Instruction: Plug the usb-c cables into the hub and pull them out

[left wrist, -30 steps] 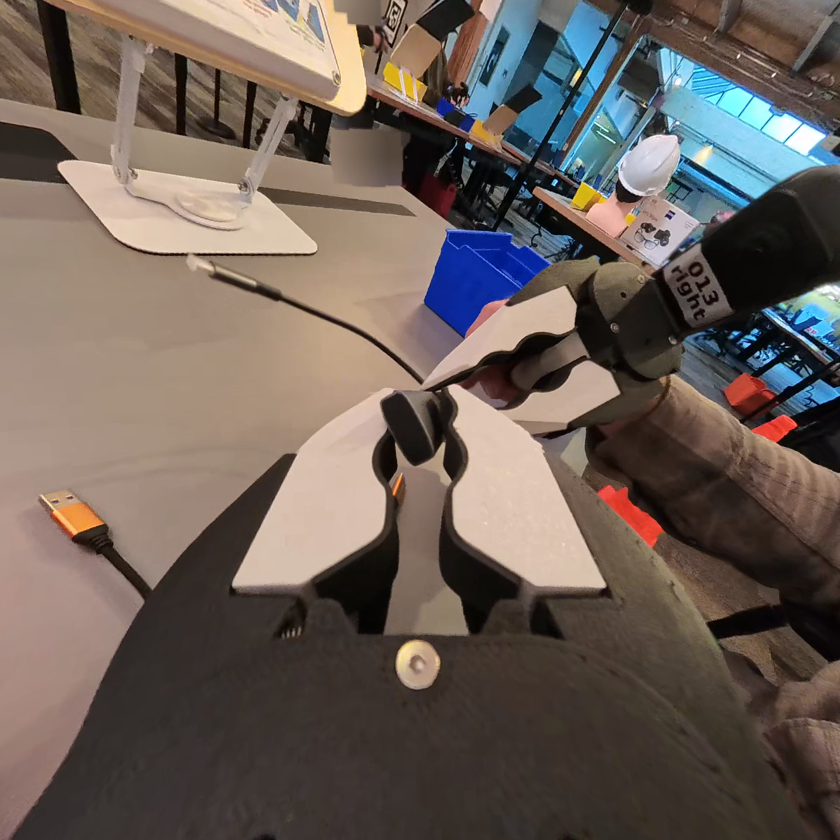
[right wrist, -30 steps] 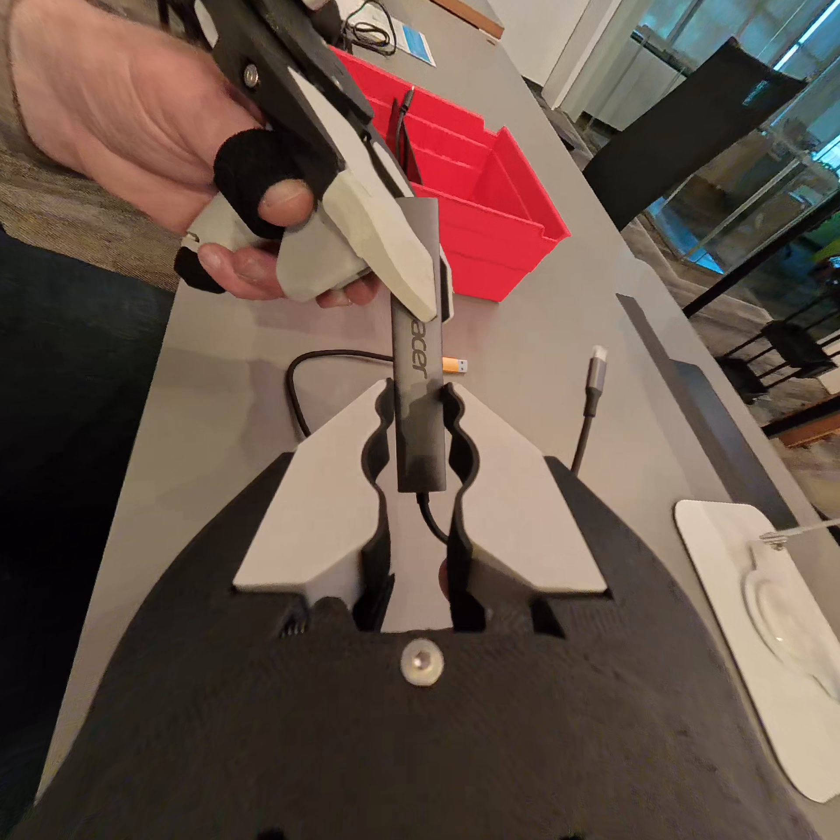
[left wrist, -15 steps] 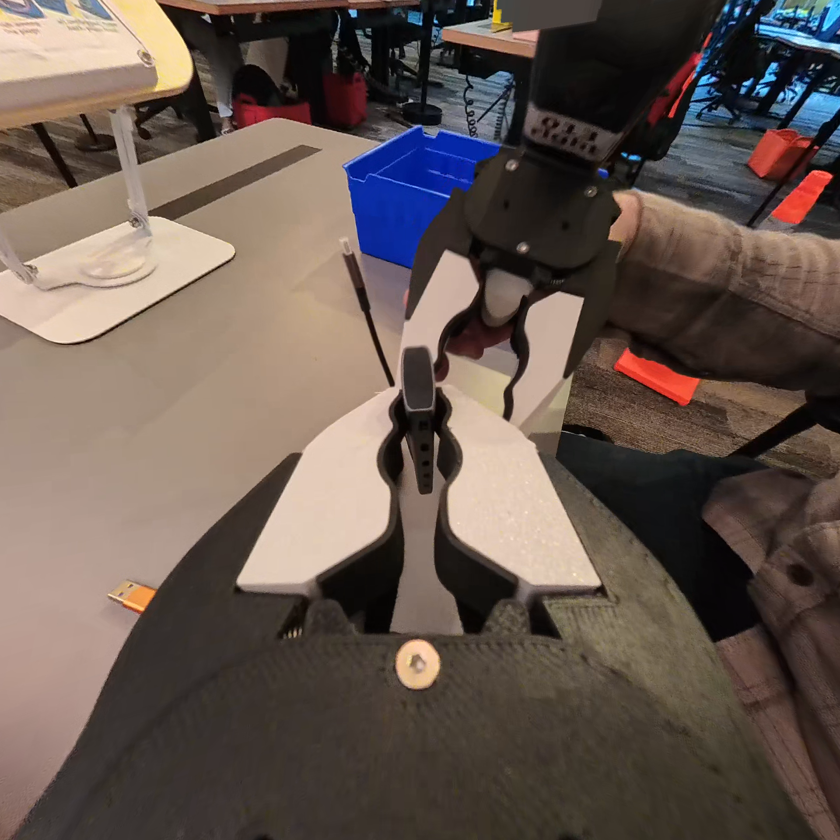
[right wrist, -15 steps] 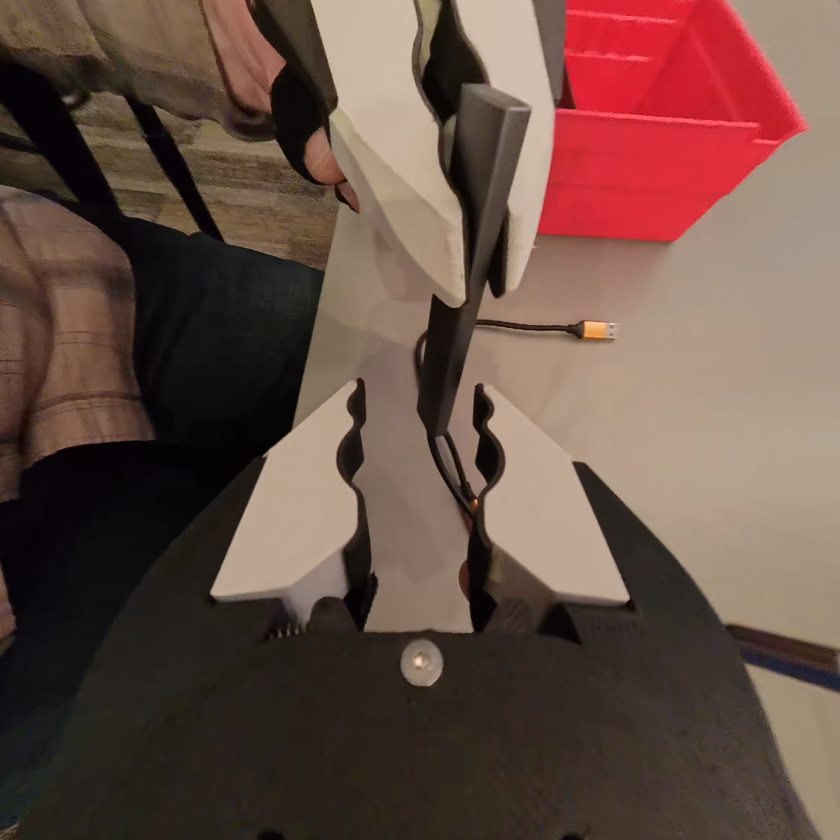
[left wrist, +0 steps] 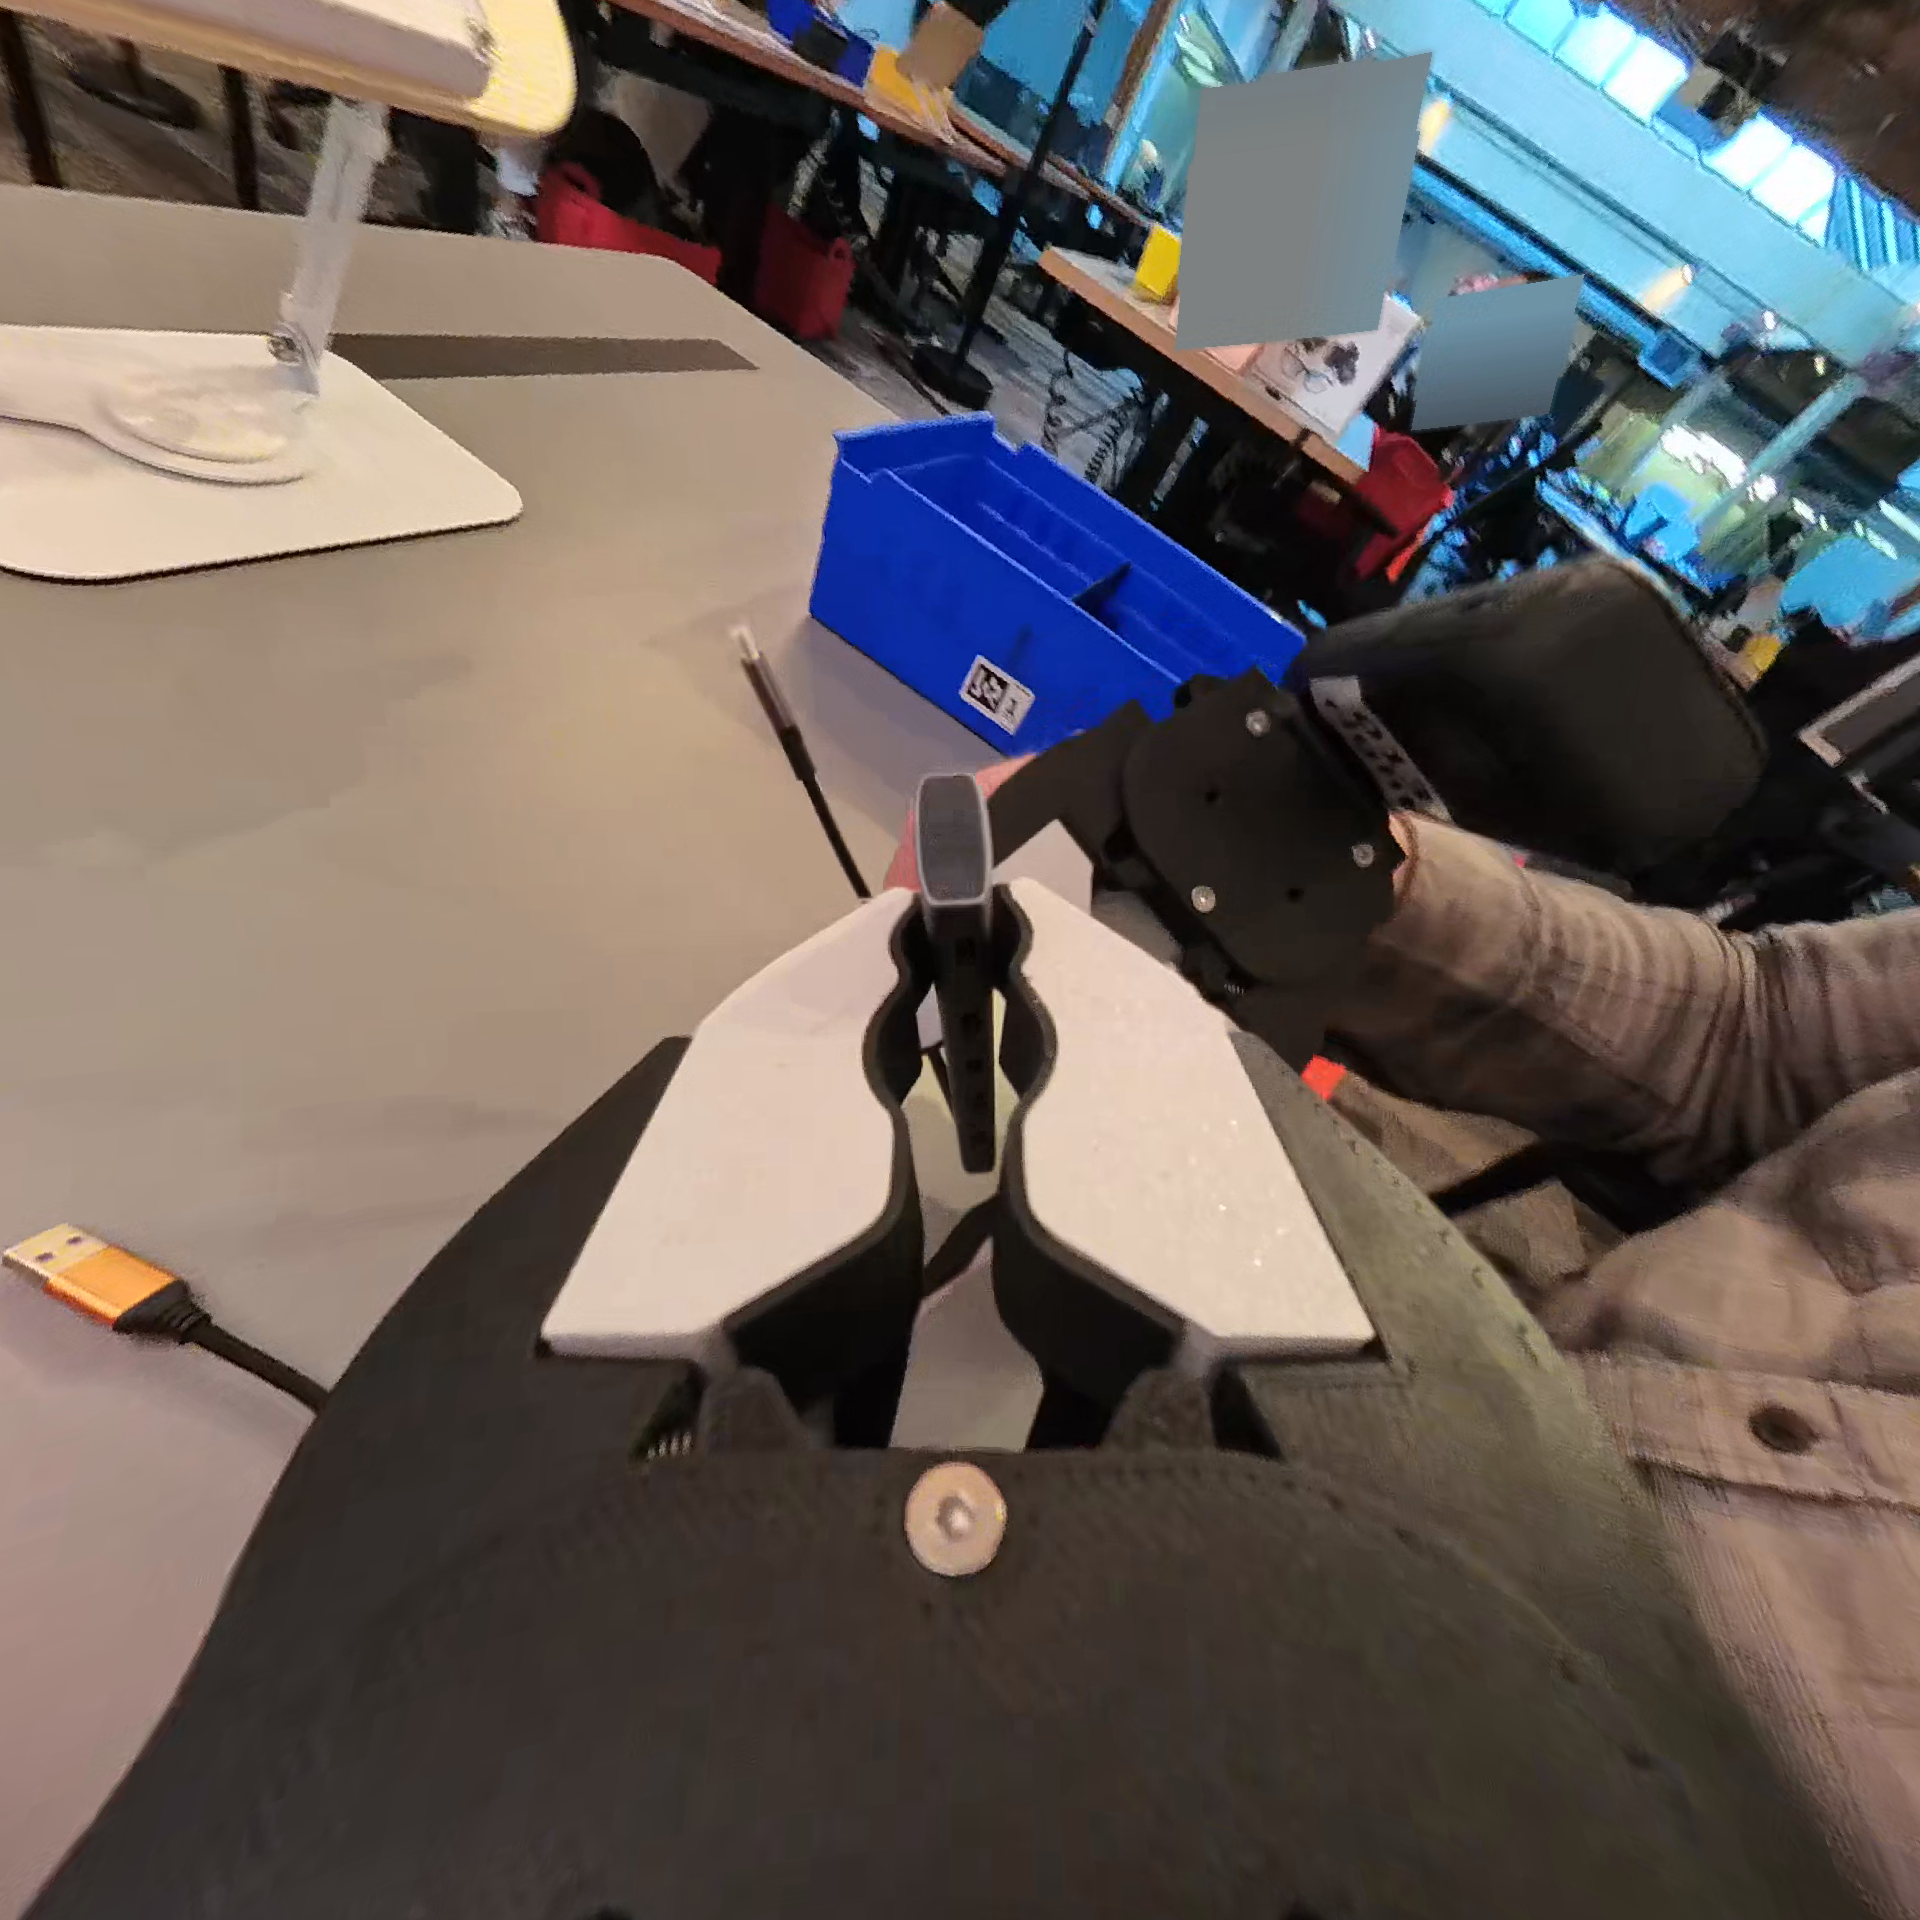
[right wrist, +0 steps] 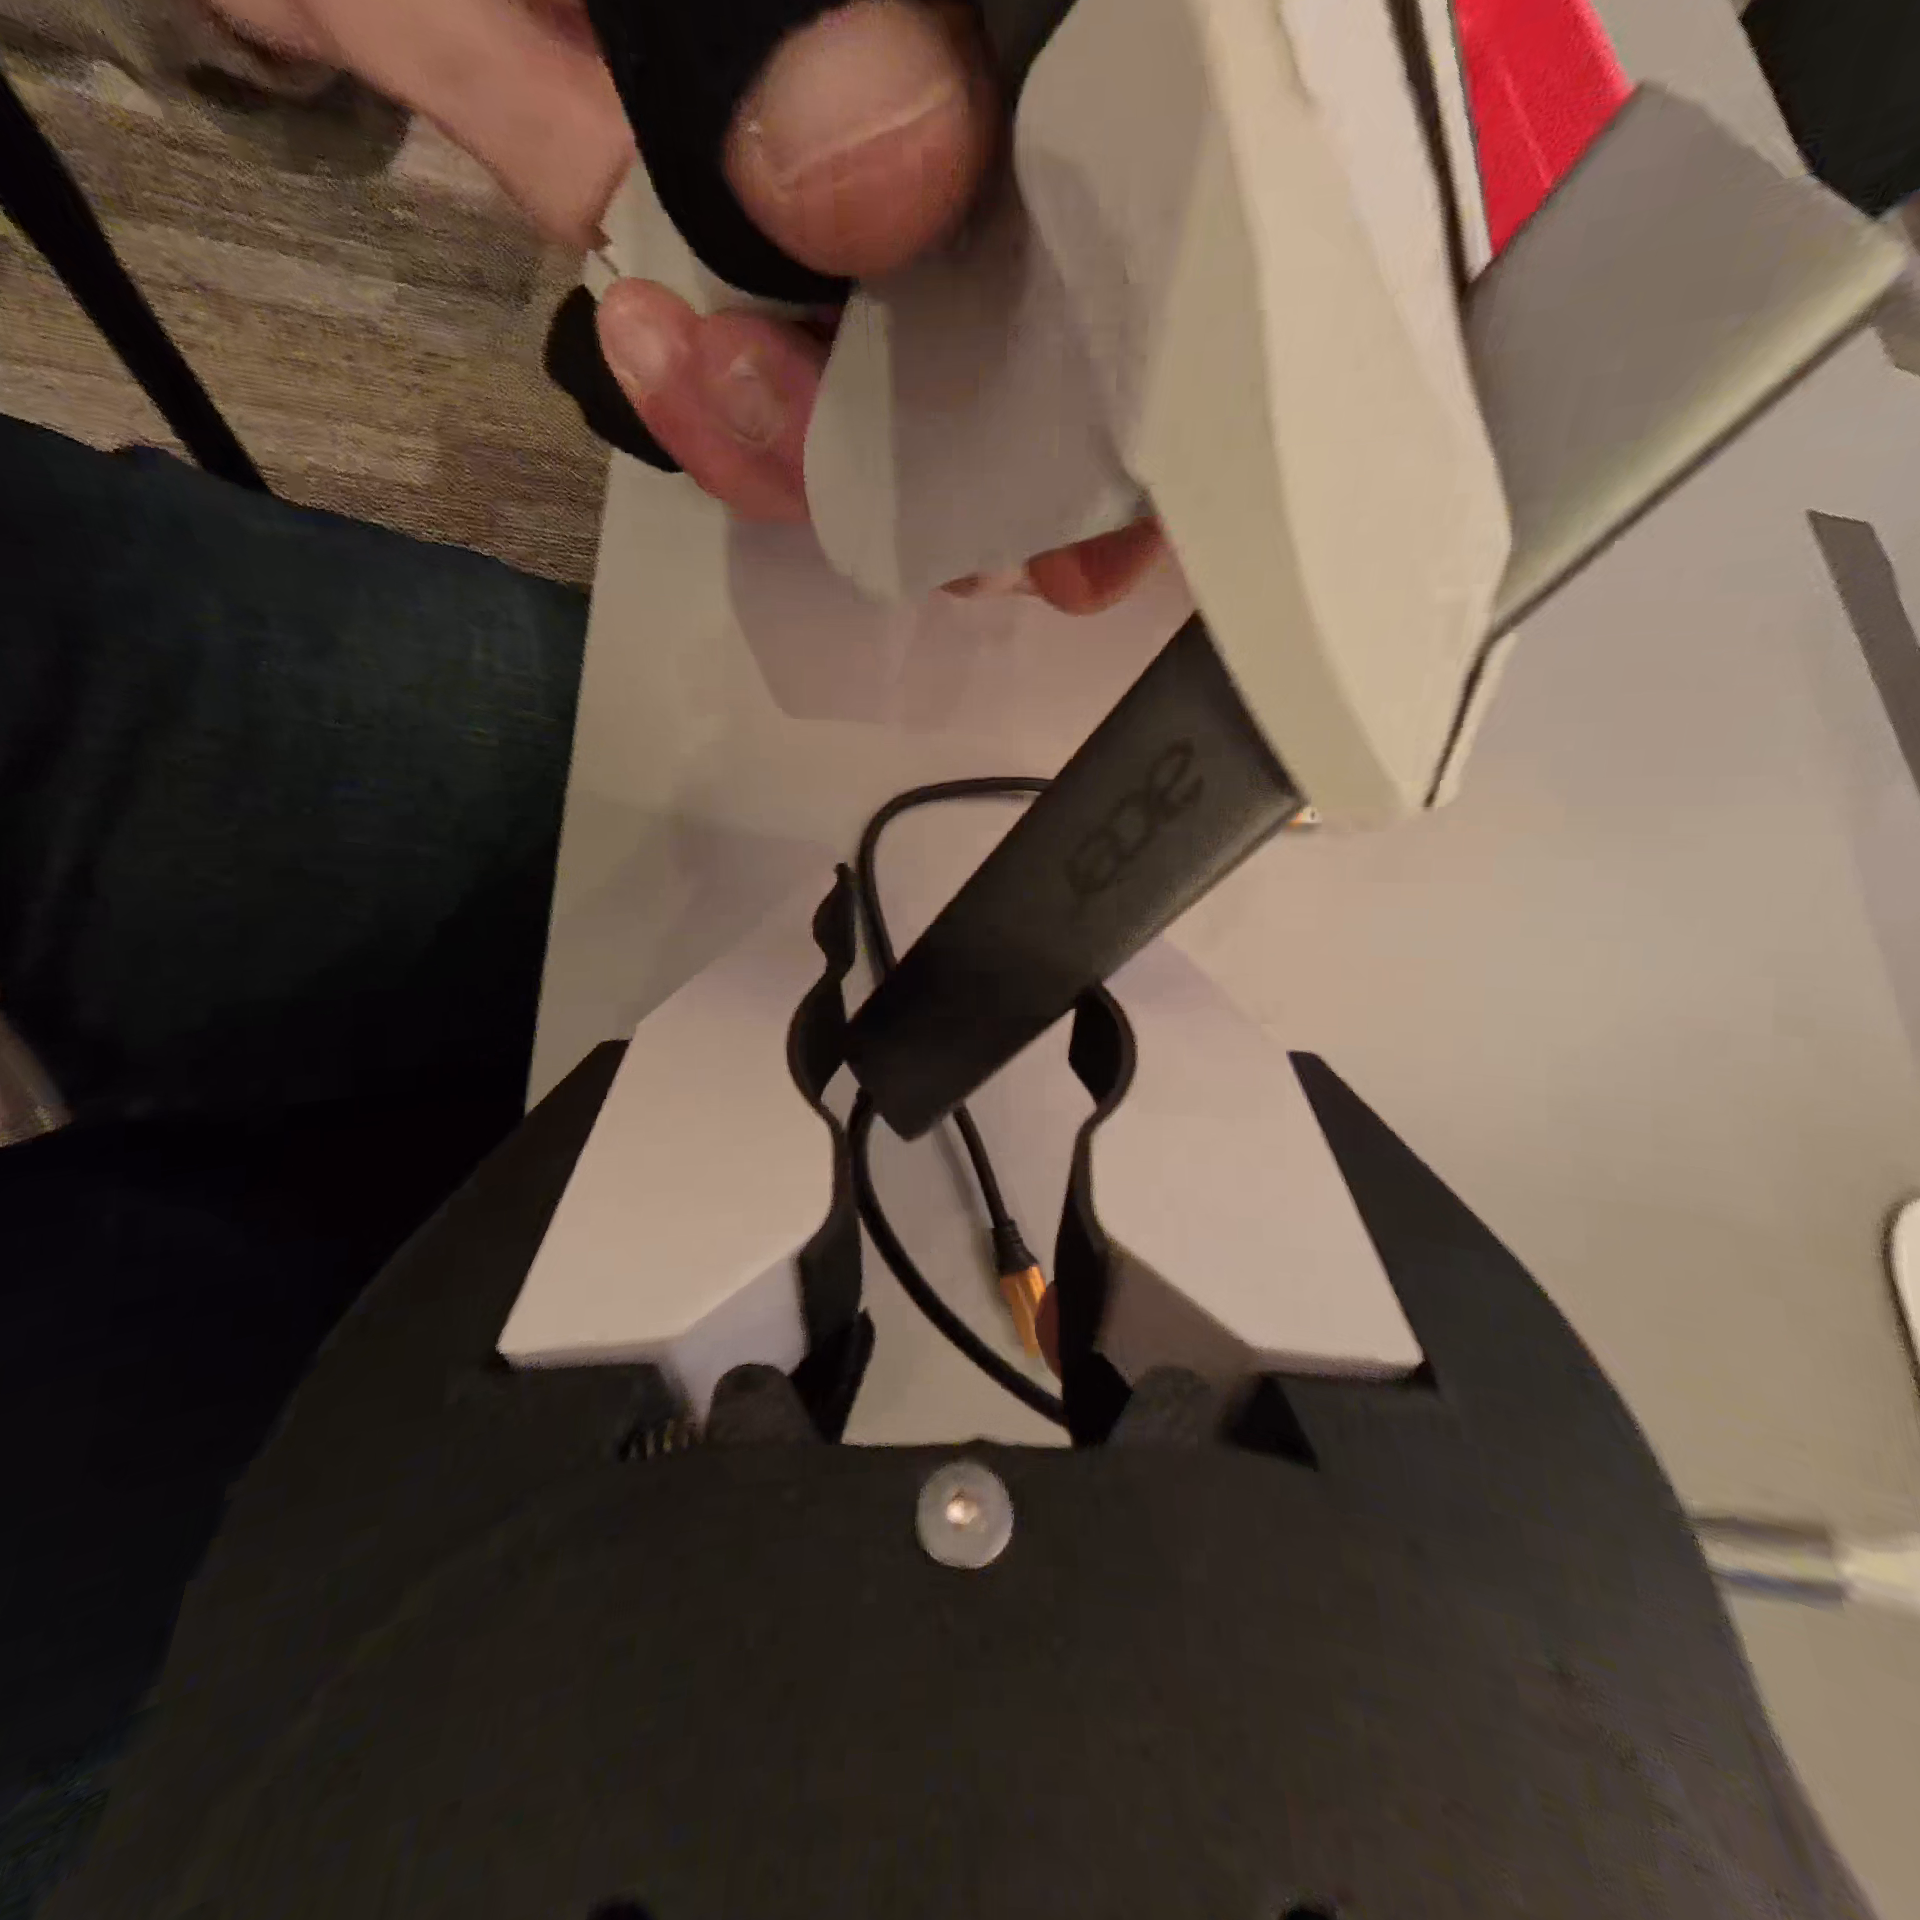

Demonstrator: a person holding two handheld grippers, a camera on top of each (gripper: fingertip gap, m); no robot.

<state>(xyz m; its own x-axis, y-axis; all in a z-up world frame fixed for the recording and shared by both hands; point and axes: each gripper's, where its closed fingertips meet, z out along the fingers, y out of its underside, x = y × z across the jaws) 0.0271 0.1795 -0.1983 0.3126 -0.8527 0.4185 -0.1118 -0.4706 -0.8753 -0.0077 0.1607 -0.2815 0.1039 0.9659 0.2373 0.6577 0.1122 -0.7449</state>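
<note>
One divider stands inside blue bin point(left wrist: 966, 582).

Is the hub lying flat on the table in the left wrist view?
No, the hub is clamped on edge between the fingers of the left gripper, above the grey table.

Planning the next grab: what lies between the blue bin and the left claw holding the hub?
A grey-tipped black cable on the table, shown in the left wrist view.

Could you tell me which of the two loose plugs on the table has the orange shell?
The flat plug at the near left, beside the left gripper. The other plug, by the blue bin, is slim and dark grey.
</note>
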